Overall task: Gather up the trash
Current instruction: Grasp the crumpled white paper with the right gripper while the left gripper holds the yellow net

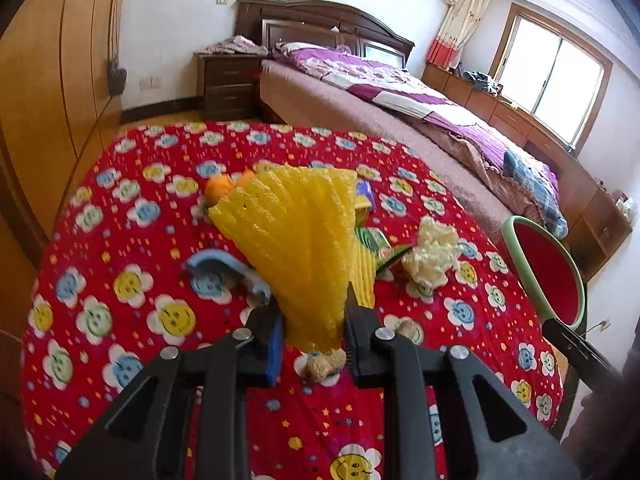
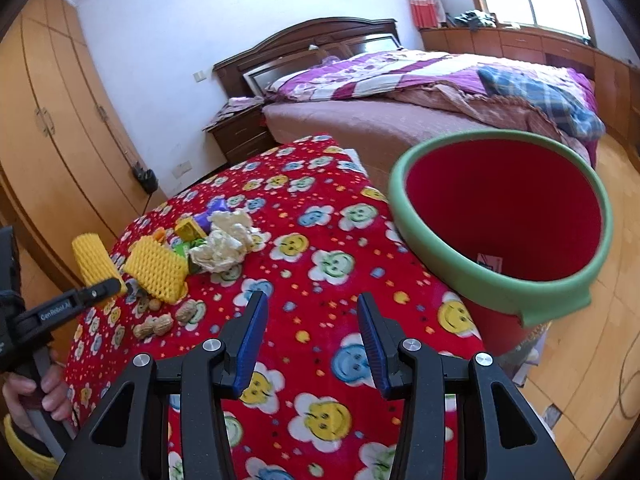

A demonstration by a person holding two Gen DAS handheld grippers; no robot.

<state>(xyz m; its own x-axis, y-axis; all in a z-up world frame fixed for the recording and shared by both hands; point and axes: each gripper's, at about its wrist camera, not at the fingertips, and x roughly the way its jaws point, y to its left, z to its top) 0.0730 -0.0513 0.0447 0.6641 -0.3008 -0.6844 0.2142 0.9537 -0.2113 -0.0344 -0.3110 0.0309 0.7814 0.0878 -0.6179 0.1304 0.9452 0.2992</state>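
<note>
Yellow foam fruit netting, a ribbed sleeve, is pinched at its lower end between the pads of the left gripper and fans up and away from the fingers, its long axis roughly along the gripper's line. It appears lifted clear of the red smiley-flower cloth. A second yellow foam net lies on the cloth just beside it, with peanuts in front and crumpled cream paper and small green and purple wrappers beyond. The right gripper stands open and empty over bare cloth. The red bin with green rim lies off the table edge on the right-hand side, well apart from the held net; the delivery must likely cross the table toward it.
</note>
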